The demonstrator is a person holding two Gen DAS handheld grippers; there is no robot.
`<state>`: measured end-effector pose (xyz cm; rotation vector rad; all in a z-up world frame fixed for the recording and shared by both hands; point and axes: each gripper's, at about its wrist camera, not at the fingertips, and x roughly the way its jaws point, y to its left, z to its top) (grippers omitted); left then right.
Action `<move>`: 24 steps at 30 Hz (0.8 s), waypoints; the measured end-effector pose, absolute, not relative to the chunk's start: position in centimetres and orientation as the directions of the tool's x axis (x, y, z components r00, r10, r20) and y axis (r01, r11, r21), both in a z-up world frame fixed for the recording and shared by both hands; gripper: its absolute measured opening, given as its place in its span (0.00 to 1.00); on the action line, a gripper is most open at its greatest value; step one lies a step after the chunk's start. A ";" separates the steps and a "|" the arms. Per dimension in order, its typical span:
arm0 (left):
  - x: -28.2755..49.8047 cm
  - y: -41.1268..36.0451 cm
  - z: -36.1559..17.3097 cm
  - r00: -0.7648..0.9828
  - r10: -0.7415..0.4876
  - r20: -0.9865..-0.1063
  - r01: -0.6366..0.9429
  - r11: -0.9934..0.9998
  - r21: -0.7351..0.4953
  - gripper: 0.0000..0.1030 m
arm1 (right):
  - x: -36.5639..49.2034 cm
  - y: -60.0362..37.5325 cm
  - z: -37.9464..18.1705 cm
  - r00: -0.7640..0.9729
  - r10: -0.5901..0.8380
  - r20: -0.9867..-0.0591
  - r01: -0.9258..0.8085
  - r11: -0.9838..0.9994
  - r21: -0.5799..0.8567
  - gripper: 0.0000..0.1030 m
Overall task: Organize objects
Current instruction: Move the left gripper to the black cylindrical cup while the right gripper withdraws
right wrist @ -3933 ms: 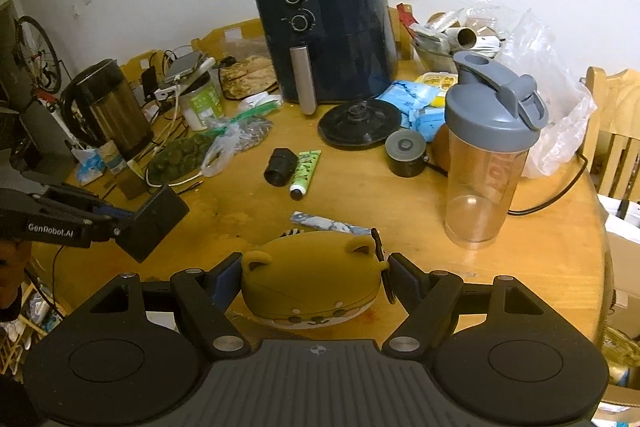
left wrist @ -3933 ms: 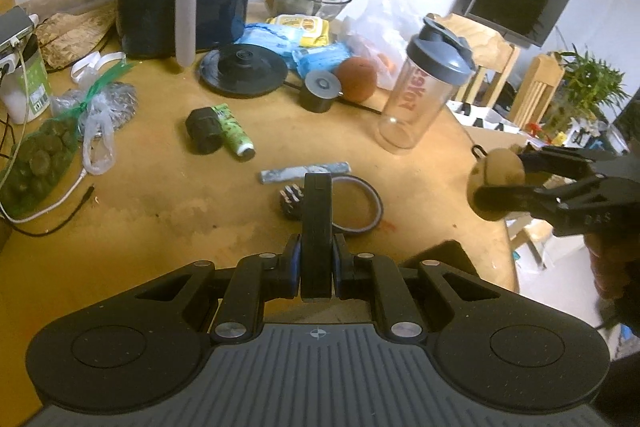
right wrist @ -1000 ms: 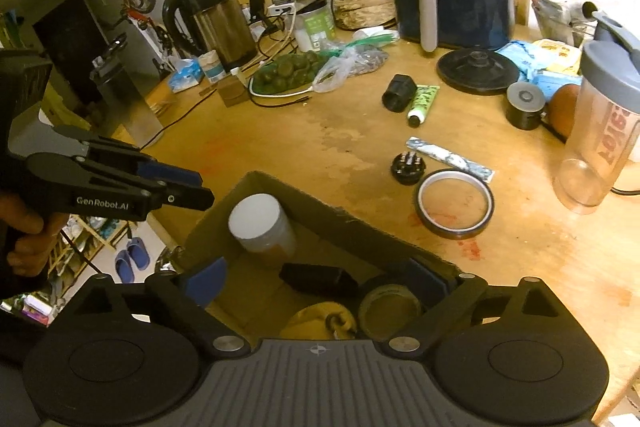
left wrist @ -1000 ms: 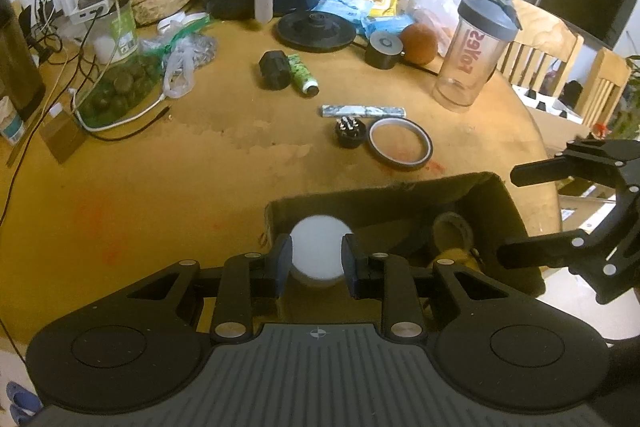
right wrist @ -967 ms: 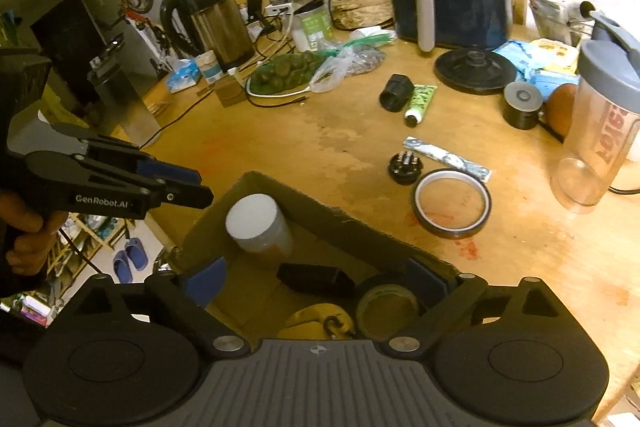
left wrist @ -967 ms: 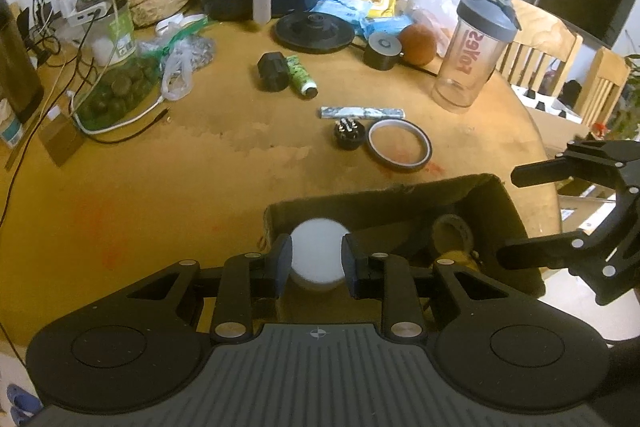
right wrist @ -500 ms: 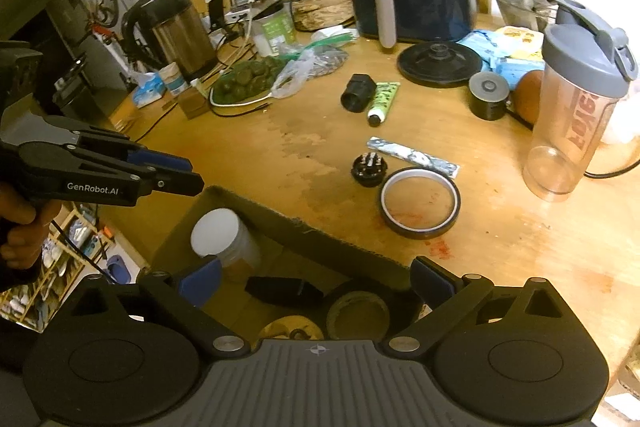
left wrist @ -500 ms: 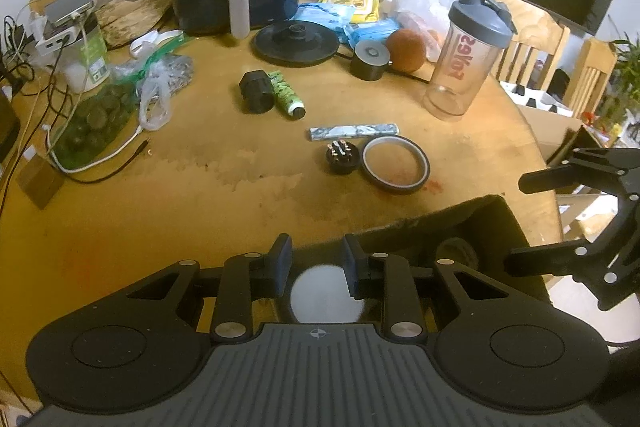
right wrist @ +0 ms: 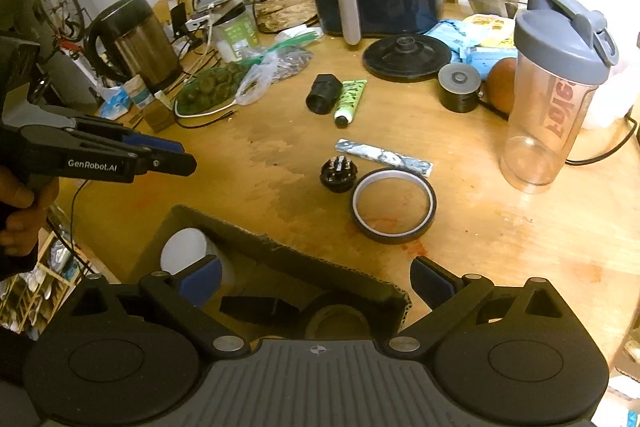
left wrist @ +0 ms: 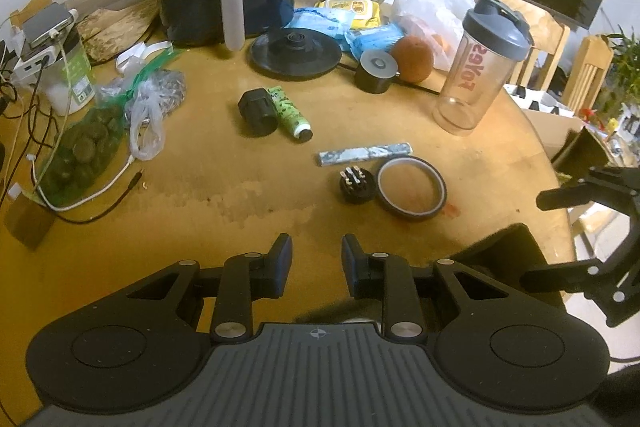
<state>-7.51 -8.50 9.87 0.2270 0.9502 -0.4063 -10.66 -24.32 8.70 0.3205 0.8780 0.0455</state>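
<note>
Mostly hidden box (right wrist: 280, 247), contents perhaps tape

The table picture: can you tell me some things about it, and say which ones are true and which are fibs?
1. The shaker bottle is standing upright with its lid on. True.
2. The tape ring is inside the cardboard box. False: it lies flat on the table, beside the small black plug.
3. The left gripper is holding the green tube. False: nothing is between its fingers, and the tube lies further back on the table.
4. A white round container sits inside the box. True.
5. The right gripper has its jaws wide apart with nothing in them. True.
</note>
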 end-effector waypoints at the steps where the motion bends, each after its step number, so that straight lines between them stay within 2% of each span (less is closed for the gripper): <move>1: -7.2 -8.5 9.9 0.514 -0.239 -0.824 0.435 0.900 0.010 0.26 | -10.5 -24.4 8.7 0.640 0.167 -0.750 0.097 0.951 0.294 0.97; 24: 0.3 -8.2 8.7 0.506 -0.256 -0.824 0.413 0.910 -0.030 0.29 | -7.7 -25.2 8.3 0.628 0.086 -0.774 0.196 0.945 0.263 0.97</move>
